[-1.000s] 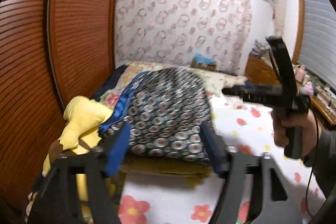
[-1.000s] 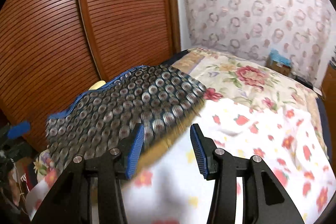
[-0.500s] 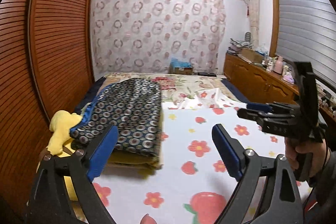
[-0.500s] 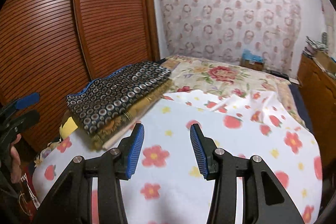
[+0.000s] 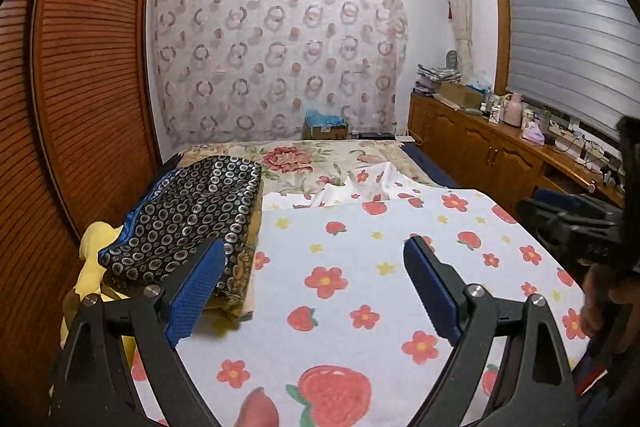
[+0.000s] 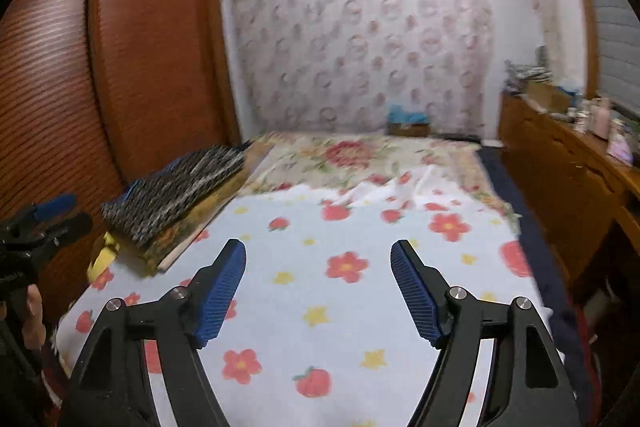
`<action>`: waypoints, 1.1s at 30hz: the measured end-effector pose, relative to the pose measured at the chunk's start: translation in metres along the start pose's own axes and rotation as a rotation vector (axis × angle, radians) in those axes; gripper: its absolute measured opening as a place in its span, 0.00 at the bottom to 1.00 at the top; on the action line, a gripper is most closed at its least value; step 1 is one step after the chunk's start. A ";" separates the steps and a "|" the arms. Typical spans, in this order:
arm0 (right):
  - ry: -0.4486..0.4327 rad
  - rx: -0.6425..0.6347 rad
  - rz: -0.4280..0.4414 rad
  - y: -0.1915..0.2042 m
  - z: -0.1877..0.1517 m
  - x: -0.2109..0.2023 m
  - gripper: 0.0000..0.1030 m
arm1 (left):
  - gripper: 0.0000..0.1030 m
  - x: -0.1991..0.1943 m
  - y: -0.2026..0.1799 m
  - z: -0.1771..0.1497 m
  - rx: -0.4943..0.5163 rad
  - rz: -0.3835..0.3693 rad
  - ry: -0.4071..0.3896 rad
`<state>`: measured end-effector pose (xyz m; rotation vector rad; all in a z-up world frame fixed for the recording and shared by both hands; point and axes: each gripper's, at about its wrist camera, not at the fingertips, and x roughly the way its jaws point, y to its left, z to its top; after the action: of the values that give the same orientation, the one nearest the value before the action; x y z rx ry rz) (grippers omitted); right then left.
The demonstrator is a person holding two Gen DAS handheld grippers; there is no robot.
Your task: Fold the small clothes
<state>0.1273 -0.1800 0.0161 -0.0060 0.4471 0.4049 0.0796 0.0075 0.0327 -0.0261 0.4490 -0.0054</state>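
Note:
A folded dark garment with a white ring pattern and blue edge (image 5: pixel 188 211) lies on top of a yellow-brown folded piece at the bed's left side; it also shows in the right wrist view (image 6: pixel 176 187). My left gripper (image 5: pixel 314 267) is open and empty, above the flower-print sheet (image 5: pixel 360 267), just right of the pile. My right gripper (image 6: pixel 318 267) is open and empty above the same sheet (image 6: pixel 360 227). Each gripper shows at the edge of the other's view.
A yellow soft item (image 5: pixel 94 247) sits left of the pile against the wooden slatted wardrobe (image 5: pixel 80 87). A wooden sideboard with clutter (image 5: pixel 500 143) runs along the right. A cardboard box (image 5: pixel 326 129) stands at the far end by the curtain.
Both grippers have pulled back from the folded pile and risen, so the whole bed shows. The right gripper's jaws have opened wider. The pile stays in place.

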 end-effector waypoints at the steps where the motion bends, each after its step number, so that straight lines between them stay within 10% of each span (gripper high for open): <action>1: -0.015 0.010 -0.010 0.000 0.000 -0.007 0.74 | 0.88 -0.001 -0.001 0.002 0.001 0.001 -0.003; 33: -0.123 0.047 -0.113 0.022 -0.026 -0.049 0.74 | 0.89 -0.018 -0.023 0.018 0.006 0.010 -0.073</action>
<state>0.0673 -0.1807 0.0151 0.0386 0.3333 0.2818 0.0713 -0.0152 0.0575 -0.0182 0.3760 0.0040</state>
